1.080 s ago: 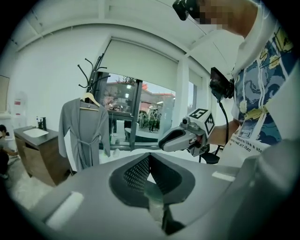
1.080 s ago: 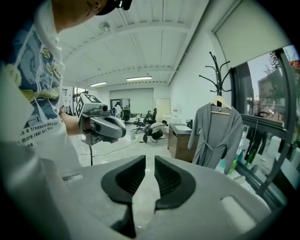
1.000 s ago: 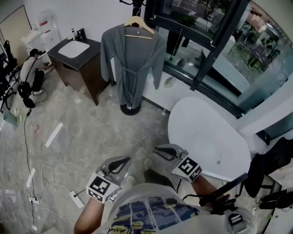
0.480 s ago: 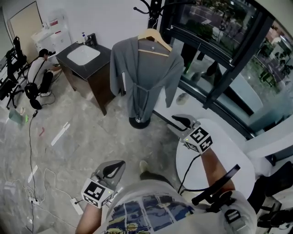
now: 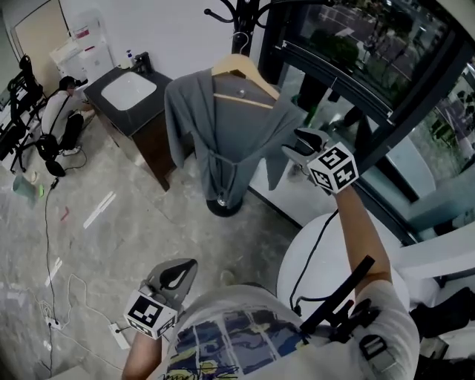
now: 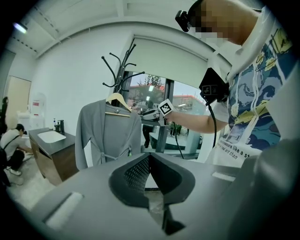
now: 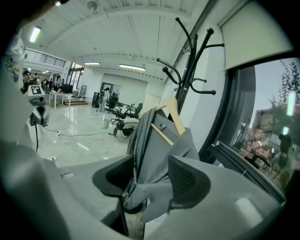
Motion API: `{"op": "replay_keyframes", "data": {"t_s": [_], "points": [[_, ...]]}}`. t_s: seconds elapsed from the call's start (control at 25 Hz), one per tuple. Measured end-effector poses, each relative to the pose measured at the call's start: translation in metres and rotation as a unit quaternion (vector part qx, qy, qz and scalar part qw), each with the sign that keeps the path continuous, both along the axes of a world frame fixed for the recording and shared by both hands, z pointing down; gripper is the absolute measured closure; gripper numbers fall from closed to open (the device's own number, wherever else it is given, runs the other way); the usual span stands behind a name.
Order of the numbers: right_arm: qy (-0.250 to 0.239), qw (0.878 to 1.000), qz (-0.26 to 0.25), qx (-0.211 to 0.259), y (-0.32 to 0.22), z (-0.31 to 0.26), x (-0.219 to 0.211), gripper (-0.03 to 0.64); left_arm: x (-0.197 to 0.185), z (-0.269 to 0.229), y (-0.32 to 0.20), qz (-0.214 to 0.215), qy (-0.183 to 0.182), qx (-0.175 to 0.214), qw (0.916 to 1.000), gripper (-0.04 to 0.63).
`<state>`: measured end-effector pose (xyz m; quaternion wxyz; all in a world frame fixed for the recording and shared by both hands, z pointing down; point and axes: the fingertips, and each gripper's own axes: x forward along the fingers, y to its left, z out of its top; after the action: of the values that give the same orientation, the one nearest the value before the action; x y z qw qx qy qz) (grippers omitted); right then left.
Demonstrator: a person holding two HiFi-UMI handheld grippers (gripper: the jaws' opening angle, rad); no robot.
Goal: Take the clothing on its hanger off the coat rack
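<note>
A grey robe [image 5: 234, 126] hangs on a wooden hanger [image 5: 249, 74] from the black coat rack [image 5: 241, 15], whose base [image 5: 225, 205] stands on the floor. My right gripper [image 5: 297, 145] is raised beside the robe's right sleeve, and its jaws are opening. In the right gripper view the robe [image 7: 161, 145] and the hanger [image 7: 173, 117] show in the gap of that gripper [image 7: 151, 172], and the pads do not press on the cloth. My left gripper [image 5: 180, 269] hangs low near my waist, shut and empty [image 6: 149, 157].
A dark cabinet with a white sink [image 5: 128, 90] stands left of the rack, with a person crouching [image 5: 61, 111] beyond it. A round white table [image 5: 326, 256] is at my right. A dark window frame [image 5: 349, 82] runs behind the rack. Cables and a power strip [image 5: 119, 334] lie on the floor.
My right gripper has risen from beside the white table up to the robe's right sleeve, and its jaws have spread. The rack looks nearer. The left gripper stays low.
</note>
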<state>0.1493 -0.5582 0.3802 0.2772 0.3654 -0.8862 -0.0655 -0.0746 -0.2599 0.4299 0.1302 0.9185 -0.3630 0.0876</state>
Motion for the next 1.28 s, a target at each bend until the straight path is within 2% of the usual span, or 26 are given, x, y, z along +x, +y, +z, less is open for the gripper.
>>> {"op": "replay_keyframes", "data": {"t_s": [0.12,0.2,0.32,0.44,0.64,0.72,0.8,0.88,1.04,1.28], "points": [[0.004,1.0,-0.003,0.014,-0.051,-0.018,0.004,0.387,0.004,-0.001,-0.02,-0.014,-0.002,-0.007,0.9999,0.592],[0.001,1.0,-0.01,0.005,-0.078,-0.022,0.003,0.365,0.008,0.0,-0.028,-0.019,-0.008,-0.015,0.9997,0.592],[-0.008,0.999,-0.031,-0.026,-0.11,-0.021,-0.002,0.334,0.01,0.001,-0.035,-0.024,-0.012,-0.018,0.9995,0.592],[-0.012,0.996,-0.066,-0.065,-0.13,-0.016,-0.017,0.333,0.005,0.003,-0.038,-0.033,-0.013,-0.023,0.9991,0.592],[-0.022,0.98,-0.125,-0.152,-0.144,0.0,-0.043,0.333,-0.001,0.012,-0.038,-0.046,-0.009,-0.028,0.9985,0.592],[-0.02,0.976,-0.139,-0.164,-0.144,0.004,-0.049,0.371,0.001,0.006,-0.038,-0.047,-0.009,-0.028,0.9985,0.593],[-0.023,0.974,-0.151,-0.165,-0.141,0.005,-0.052,0.505,-0.001,0.006,-0.036,-0.05,-0.01,-0.029,0.9983,0.592],[-0.029,0.973,-0.162,-0.165,-0.135,0.003,-0.055,0.582,-0.007,0.01,-0.031,-0.054,-0.01,-0.032,0.998,0.594],[-0.027,0.977,-0.149,-0.153,-0.125,0.0,-0.053,0.607,-0.016,0.01,-0.024,-0.065,-0.009,-0.034,0.9973,0.594],[-0.034,0.982,-0.122,-0.139,-0.109,-0.019,-0.055,0.611,-0.024,0.013,-0.011,-0.056,-0.009,-0.025,0.9981,0.594]]}}
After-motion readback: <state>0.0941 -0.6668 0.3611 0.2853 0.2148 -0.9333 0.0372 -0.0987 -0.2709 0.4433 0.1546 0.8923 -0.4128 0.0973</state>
